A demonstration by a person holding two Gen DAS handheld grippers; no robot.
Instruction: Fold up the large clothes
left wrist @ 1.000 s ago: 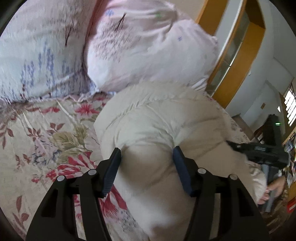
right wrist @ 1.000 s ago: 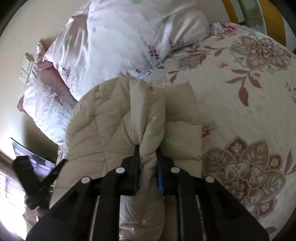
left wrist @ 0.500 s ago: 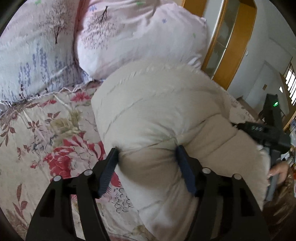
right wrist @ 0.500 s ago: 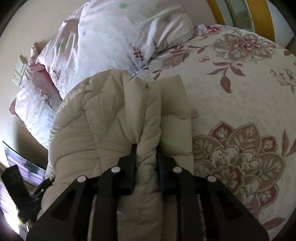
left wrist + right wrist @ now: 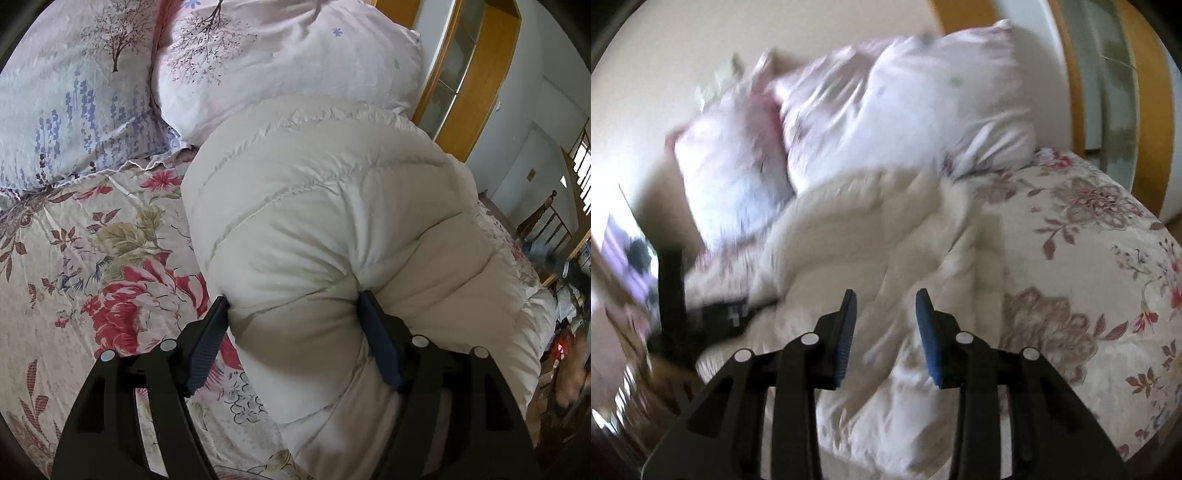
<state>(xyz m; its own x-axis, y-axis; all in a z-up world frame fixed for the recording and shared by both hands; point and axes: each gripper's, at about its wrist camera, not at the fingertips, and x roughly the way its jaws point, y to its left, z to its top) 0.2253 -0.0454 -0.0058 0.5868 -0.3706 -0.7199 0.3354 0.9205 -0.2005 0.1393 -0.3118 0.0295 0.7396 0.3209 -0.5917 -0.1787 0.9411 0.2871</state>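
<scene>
A cream padded jacket lies bundled on the bed, its quilted bulk puffing up against the pillows. My left gripper is shut on a thick fold of it, and the fabric bulges out around both blue pads. In the blurred right wrist view the same jacket spreads below my right gripper. Its jaws are opening, with nothing pressed between the pads and the jacket lying beyond them. The left gripper shows there as a dark shape on the jacket's left side.
The floral bedspread covers the bed. Two patterned pillows are stacked at its head behind the jacket. A wooden door frame stands past the bed. A person's hand is blurred at the right edge.
My right gripper has let go of the jacket fold it pinched, pulled back and rolled. My left gripper's jaws have spread wider around the puffed bundle and dipped slightly.
</scene>
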